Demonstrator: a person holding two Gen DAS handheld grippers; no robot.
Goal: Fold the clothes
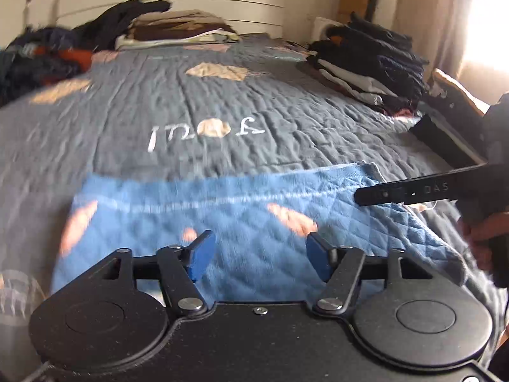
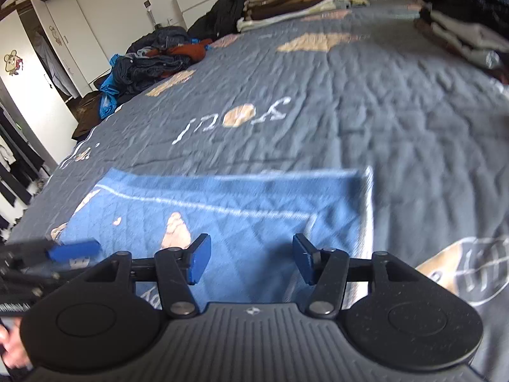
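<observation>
While both views blur with motion, the near ground reads clearly enough. Left gripper (image 1: 257,256), black frame with blue pads: jaws spread wide, nothing between them, poised above the blue quilted cloth with pale orange patches and a thin white line (image 1: 222,222). Right gripper (image 2: 251,262), same build: jaws equally wide apart, empty, over the same cloth (image 2: 222,210). Cloth lies flat as a folded rectangle on the near part of the grey-blue quilted bedspread with white lettering and tan patches (image 1: 222,105). A hand (image 1: 483,235) on the right gripper's handle shows at the left view's right edge.

Further back, right side: a stack of folded dark and grey garments (image 1: 369,63). Far end, by the white headboard: a stack of folded tan, brown and cream clothes (image 1: 178,28). Far left: a loose heap of dark, denim and rust-coloured clothes (image 2: 159,54). Beyond the bed, a white wardrobe (image 2: 35,63).
</observation>
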